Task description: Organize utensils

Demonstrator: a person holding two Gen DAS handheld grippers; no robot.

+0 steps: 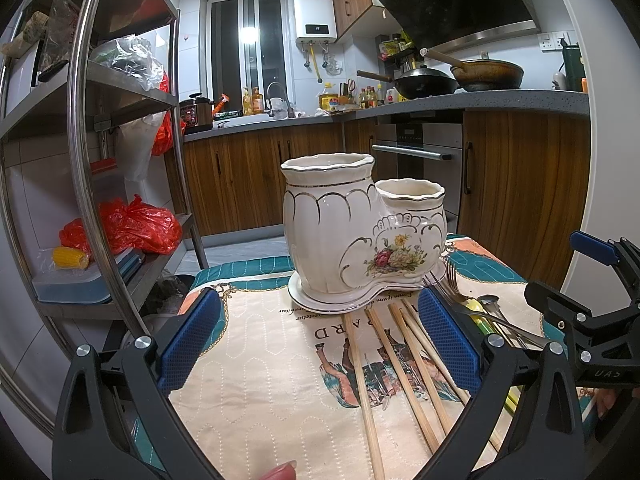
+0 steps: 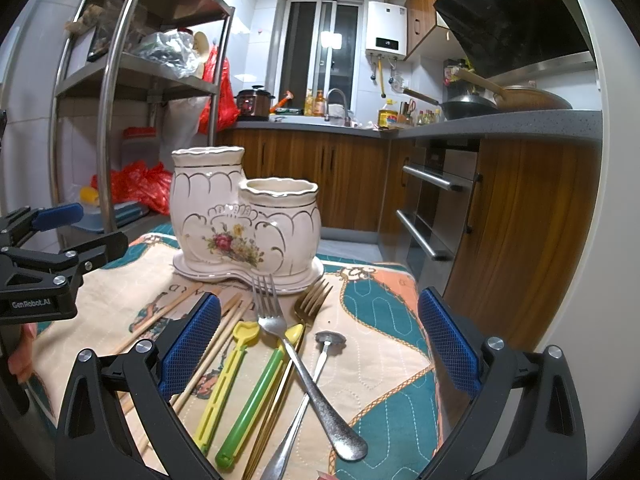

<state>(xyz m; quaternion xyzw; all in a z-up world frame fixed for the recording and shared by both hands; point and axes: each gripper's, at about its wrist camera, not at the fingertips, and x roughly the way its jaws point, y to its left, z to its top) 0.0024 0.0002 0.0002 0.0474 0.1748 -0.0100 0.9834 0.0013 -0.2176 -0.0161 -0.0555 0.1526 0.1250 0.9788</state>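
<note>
A white ceramic two-cup utensil holder (image 1: 352, 232) with a flower print stands on the patterned cloth; it also shows in the right wrist view (image 2: 244, 220). Both cups look empty. Several wooden chopsticks (image 1: 404, 360) lie in front of it, under my open left gripper (image 1: 320, 344). My right gripper (image 2: 320, 344) is open above a silver fork (image 2: 296, 356), a gold fork (image 2: 310, 306), a silver spoon (image 2: 328, 340) and two yellow-green plastic utensils (image 2: 228, 384). The chopsticks (image 2: 168, 312) lie to their left. Neither gripper holds anything.
A steel shelf rack (image 1: 88, 160) with red bags stands at the left. Wooden kitchen cabinets and an oven (image 2: 432, 208) are behind and to the right. The cloth (image 1: 264, 368) covers a small table; its right edge (image 2: 416, 280) is near the cabinets.
</note>
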